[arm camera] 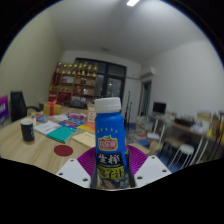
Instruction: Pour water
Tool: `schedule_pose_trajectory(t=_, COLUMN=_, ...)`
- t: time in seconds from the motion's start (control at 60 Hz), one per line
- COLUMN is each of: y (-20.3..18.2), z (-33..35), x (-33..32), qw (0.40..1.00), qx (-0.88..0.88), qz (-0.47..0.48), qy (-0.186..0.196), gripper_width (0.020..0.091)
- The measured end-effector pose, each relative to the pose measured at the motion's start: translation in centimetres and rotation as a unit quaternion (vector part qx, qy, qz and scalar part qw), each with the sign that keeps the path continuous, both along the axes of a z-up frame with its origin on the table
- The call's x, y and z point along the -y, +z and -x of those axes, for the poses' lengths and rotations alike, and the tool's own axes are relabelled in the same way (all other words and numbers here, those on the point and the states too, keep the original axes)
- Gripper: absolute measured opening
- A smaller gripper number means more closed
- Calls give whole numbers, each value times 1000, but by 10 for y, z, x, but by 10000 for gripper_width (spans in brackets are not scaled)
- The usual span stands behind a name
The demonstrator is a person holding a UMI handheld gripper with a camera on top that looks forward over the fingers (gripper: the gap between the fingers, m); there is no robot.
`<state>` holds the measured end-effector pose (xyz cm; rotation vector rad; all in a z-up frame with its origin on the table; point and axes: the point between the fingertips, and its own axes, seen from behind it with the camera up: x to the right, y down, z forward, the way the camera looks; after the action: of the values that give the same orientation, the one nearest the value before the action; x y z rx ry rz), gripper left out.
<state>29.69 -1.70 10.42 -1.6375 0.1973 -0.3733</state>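
Cluttering wooden table [25, 148]: papers [60, 131], cup [27, 130]

Blue bottle [110, 140], white cap on, upright, clamped between claw [111, 172] pads.

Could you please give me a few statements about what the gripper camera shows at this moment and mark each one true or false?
1. The blue bottle stands upright between the gripper fingers. True.
2. The bottle has a red cap. False: its cap is white.
3. A dark cup stands on the wooden table beyond the fingers. True.
4. The bottle is tilted over the cup, pouring. False: it is upright and well apart from the cup.
5. Shelves stand against the far wall. True.
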Motion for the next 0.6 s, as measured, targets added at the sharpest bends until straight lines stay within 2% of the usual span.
schedule_pose_trajectory(t=0.15, y=71, z=55, x=-49, qw=975, qx=220, qz=17, qy=30, gripper_width=438)
schedule_pose_trajectory(t=0.267, y=114, z=116, x=-97, qw=888, qx=455, qz=46, qy=49, gripper_width=433)
schedule_pose_trajectory(t=0.433, y=115, z=192, x=-155, qw=750, qx=653, qz=88, qy=67, gripper_width=439)
schedule_pose_trajectory(t=0.6, y=120, z=245, x=-196, qw=570, qx=816, qz=88, qy=41, gripper_width=437)
